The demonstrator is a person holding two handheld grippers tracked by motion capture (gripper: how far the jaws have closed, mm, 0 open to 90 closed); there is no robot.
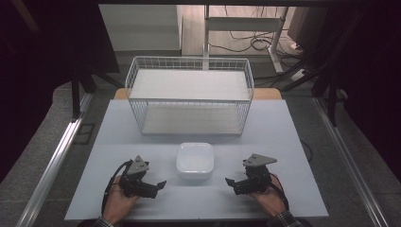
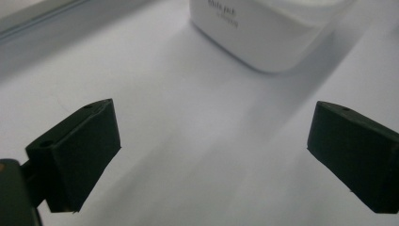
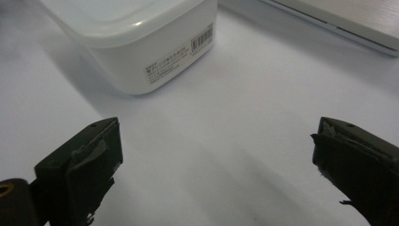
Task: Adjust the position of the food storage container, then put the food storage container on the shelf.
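Note:
A white square lidded container [image 1: 194, 160] sits on the pale table [image 1: 283, 137] just in front of the wire basket. My left gripper [image 1: 159, 185] rests low at the container's left, jaws wide apart and empty, pointing toward it. My right gripper [image 1: 230, 182] mirrors it on the other side, also open and empty. In the left gripper view the container [image 2: 268, 33] lies ahead and to the right of the jaws, a short gap away. The right gripper view shows the container [image 3: 136, 42] ahead and to the left, a printed label and barcode on its side.
A white wire basket [image 1: 189, 97] with a pale shelf stands at the back of the table. Beyond it are a desk frame and cables on the floor. Metal rails run along both sides of the table. Dark curtains hang left and right.

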